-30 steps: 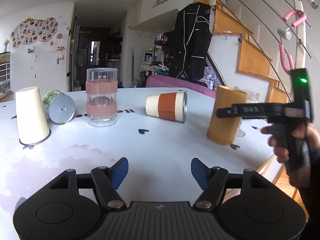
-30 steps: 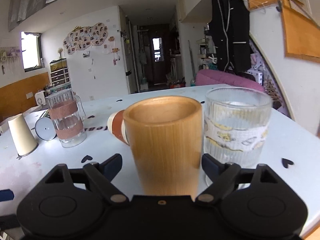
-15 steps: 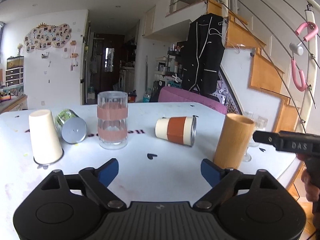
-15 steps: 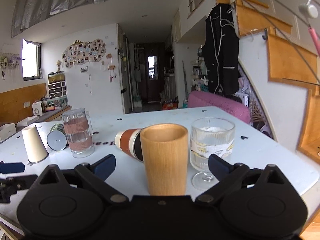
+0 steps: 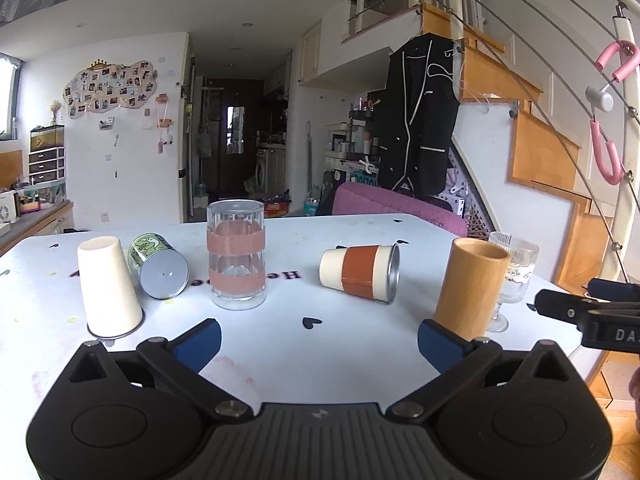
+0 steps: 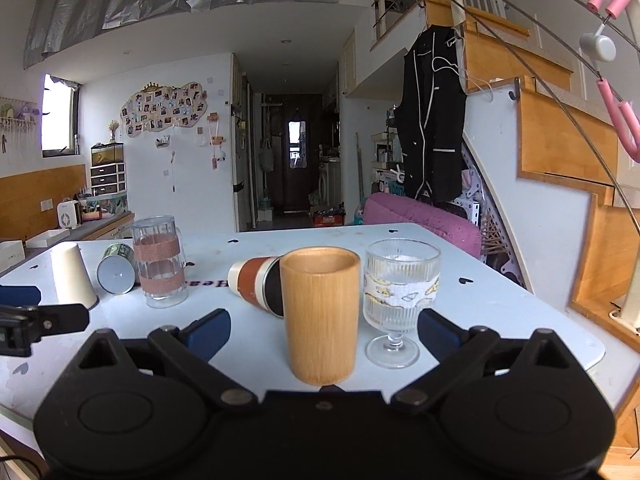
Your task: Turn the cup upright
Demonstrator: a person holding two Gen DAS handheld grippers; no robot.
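Observation:
A wooden cup [image 6: 319,314] stands upright on the white table [image 6: 500,304], in front of my open, empty right gripper [image 6: 322,330]; it also shows in the left wrist view [image 5: 470,286]. A cream cup with a brown sleeve [image 5: 362,273] lies on its side mid-table, also in the right wrist view [image 6: 256,285]. A white paper cup [image 5: 108,288] stands upside down at the left. A green can [image 5: 158,266] lies on its side beside it. My left gripper [image 5: 318,344] is open and empty, back from the cups.
A tall glass with pink bands [image 5: 236,266] stands upright mid-table. A ribbed stemmed glass [image 6: 400,300] stands right of the wooden cup, close to the table's right edge. A purple chair [image 5: 396,208] is behind the table, stairs at the right.
Both grippers have drawn back from the table, so the cups look smaller. The right gripper, which stood around the wooden cup, now stands clear of it, and the cup stays upright.

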